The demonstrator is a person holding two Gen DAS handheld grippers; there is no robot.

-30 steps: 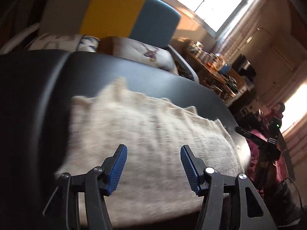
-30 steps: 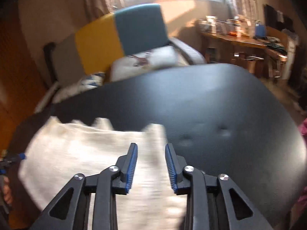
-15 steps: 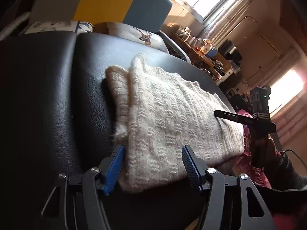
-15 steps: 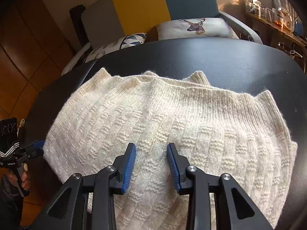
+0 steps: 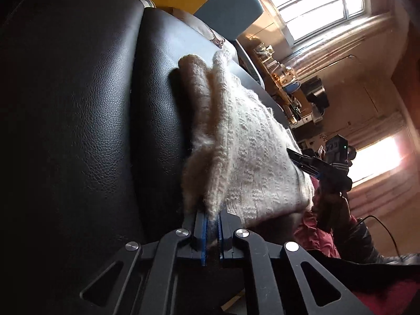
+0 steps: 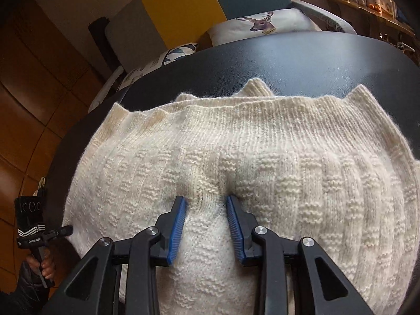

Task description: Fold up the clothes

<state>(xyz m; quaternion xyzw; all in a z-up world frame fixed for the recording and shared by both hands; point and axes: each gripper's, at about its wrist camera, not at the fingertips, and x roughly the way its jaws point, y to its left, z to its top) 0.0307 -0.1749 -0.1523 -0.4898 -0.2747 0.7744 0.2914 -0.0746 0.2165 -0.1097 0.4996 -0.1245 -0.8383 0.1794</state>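
A cream knitted sweater (image 6: 262, 162) lies folded on a black leather surface (image 6: 302, 55). In the left wrist view my left gripper (image 5: 211, 223) is shut on the near corner of the sweater (image 5: 246, 157), with several knit layers pinched between its blue pads. My right gripper (image 6: 206, 199) stands open, both fingertips pressed down into the top of the sweater, and a small ridge of knit rises between them. The right gripper (image 5: 312, 164) also shows at the sweater's far edge, and the left gripper's body (image 6: 31, 225) sits at the sweater's left side, held by a hand.
Behind the black surface stands a seat with a grey, yellow and teal back (image 6: 181, 8) and a deer-print cushion (image 6: 262, 23). A cluttered shelf (image 5: 283, 78) runs under the window. Wooden floor (image 6: 23, 105) lies to the left. Bare black leather (image 5: 78, 131) stretches left of the sweater.
My left gripper has dropped low and shut on the sweater's corner; it was open half a second ago. The right gripper has come down onto the knit and bunched it between its fingers.
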